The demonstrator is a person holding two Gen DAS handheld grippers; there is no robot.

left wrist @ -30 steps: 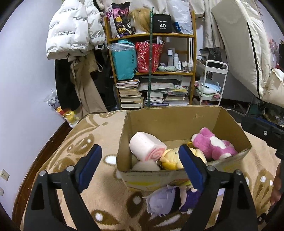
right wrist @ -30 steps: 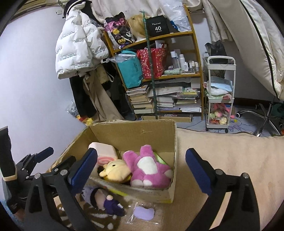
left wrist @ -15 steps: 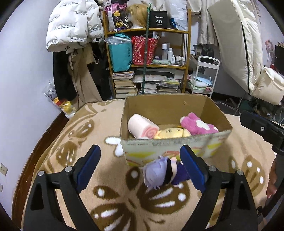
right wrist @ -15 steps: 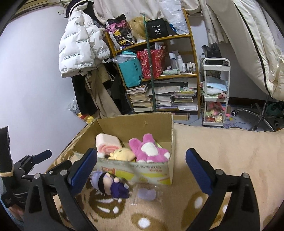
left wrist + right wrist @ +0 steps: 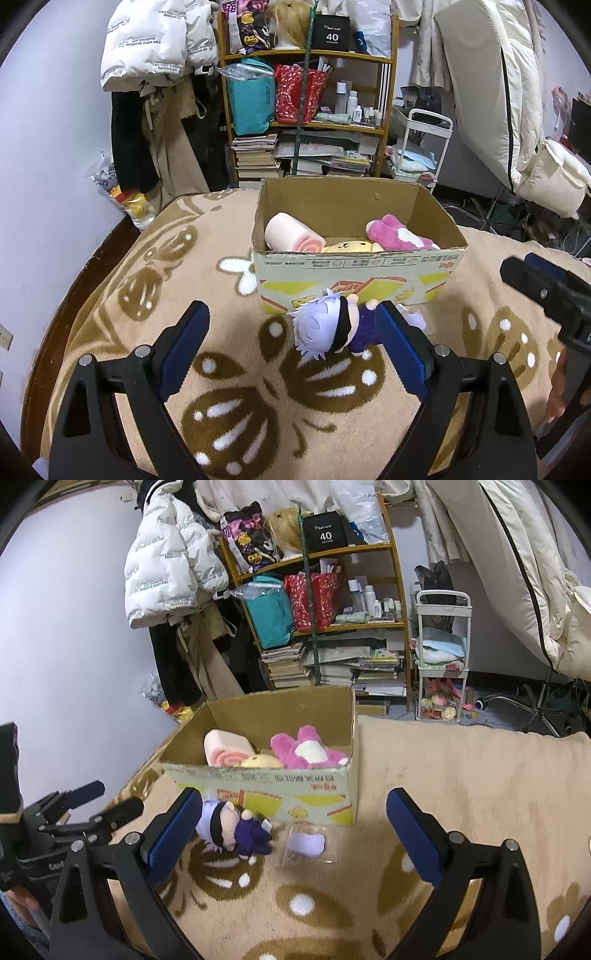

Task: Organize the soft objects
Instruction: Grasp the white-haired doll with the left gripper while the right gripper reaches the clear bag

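Observation:
An open cardboard box (image 5: 354, 269) (image 5: 258, 786) stands on the patterned blanket and holds a pink roll plush (image 5: 291, 236) (image 5: 225, 749), a yellow plush (image 5: 347, 247) (image 5: 262, 761) and a pink-and-white plush (image 5: 399, 236) (image 5: 303, 751). A doll with pale purple hair and dark clothes (image 5: 332, 328) (image 5: 236, 827) lies on the blanket before the box. A small purple item in a clear wrapper (image 5: 306, 843) rests beside it. My left gripper (image 5: 291, 350) is open above the blanket, short of the doll. My right gripper (image 5: 291, 834) is open too, hovering near the doll and wrapper.
Beyond the bed's far edge stand a wooden shelf (image 5: 306, 122) packed with bags and books, hanging coats (image 5: 155, 55) and a white trolley (image 5: 441, 657). The tan blanket (image 5: 461, 775) spreads right of the box. The other gripper's body shows at the right edge (image 5: 550, 291).
Both grippers have drawn back from the box, which now looks farther and smaller. The doll and wrapper in front of it have come fully into view. Both jaws stay wide.

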